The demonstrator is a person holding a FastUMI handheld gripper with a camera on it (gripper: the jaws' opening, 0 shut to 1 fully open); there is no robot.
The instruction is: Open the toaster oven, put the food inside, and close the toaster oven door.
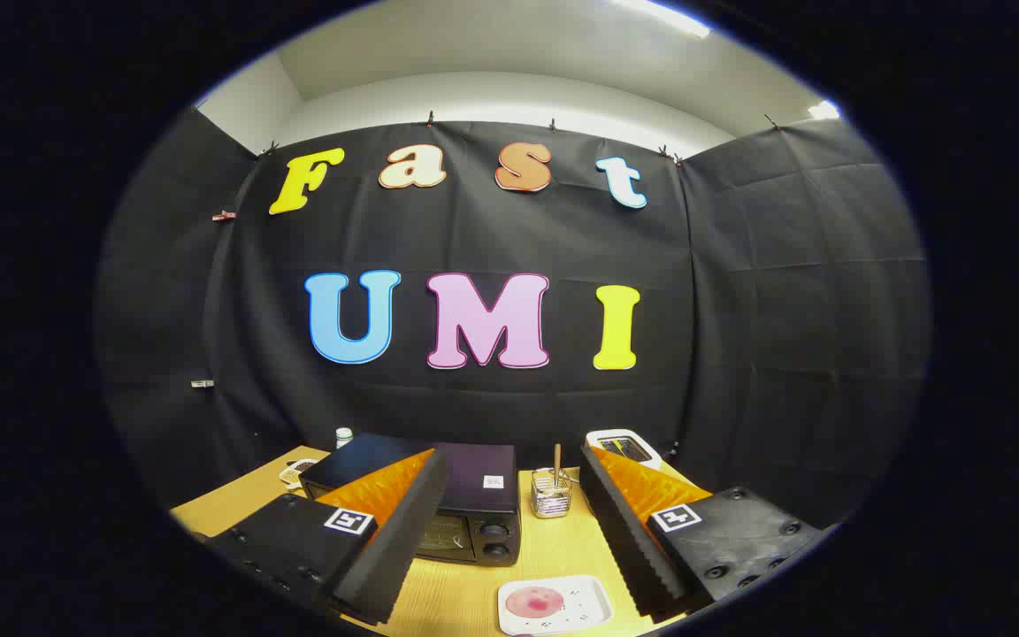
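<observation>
A black toaster oven (474, 509) stands on the wooden table (474, 584), its door shut, partly hidden behind my left finger. Two knobs show on its right front. A white rectangular tray (555, 604) with a round pink piece of food (534, 602) lies on the table between my fingers, nearer the right one. My gripper (514, 575) is held above the table, open wide, with nothing between its fingers. The oven is just ahead of the left finger.
A small wire basket (552, 495) with a stick in it stands right of the oven. A white appliance (624, 447) sits behind my right finger. A small white-capped bottle (344, 436) and a small dish (297, 471) are at the far left, by the black cloth wall.
</observation>
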